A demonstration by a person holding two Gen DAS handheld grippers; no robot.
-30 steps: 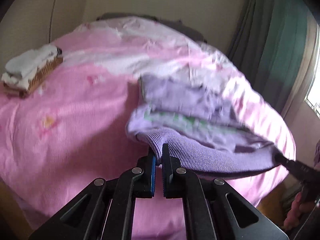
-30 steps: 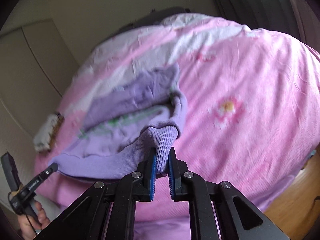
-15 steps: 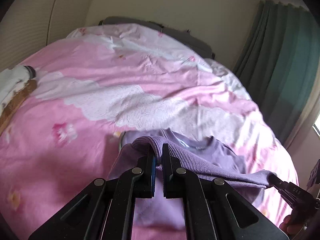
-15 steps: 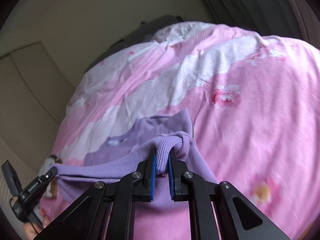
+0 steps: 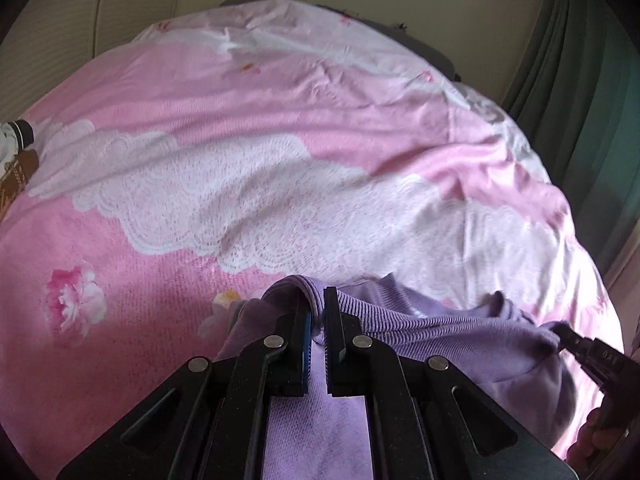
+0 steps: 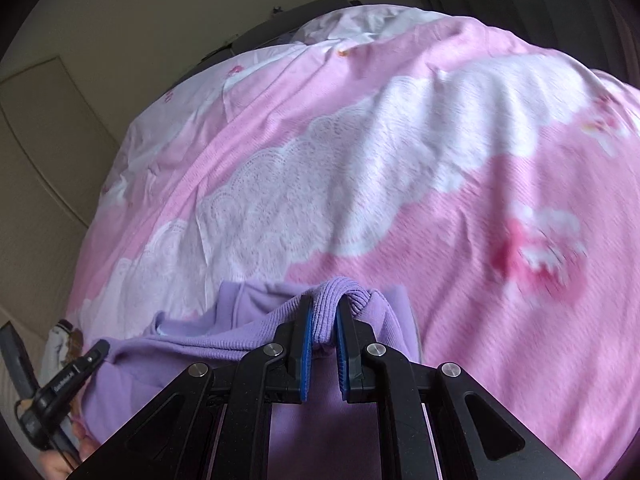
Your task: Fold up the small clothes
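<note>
Left wrist view: my left gripper (image 5: 316, 312) is clamped tight on the ribbed hem of the purple sweater (image 5: 460, 332), a fold of knit bunched up between the blue pads. From there the hem runs taut to the right, where my right gripper (image 5: 560, 330) pinches its other corner. The rest of the sweater hangs below and behind my fingers, low over the pink bedspread (image 5: 200, 92), whose white lace-pattern band lies just beyond the hem. At the far left edge sits a brown basket (image 5: 16, 172) with white cloth on it, well apart from the sweater. A green curtain (image 5: 592, 100) hangs on the right.

In the right wrist view, my right gripper (image 6: 322, 322) is likewise closed on the ribbed hem of the sweater (image 6: 256, 304), and the sweater's body spreads to the left toward my left gripper (image 6: 102, 350), which bites its far corner.
</note>
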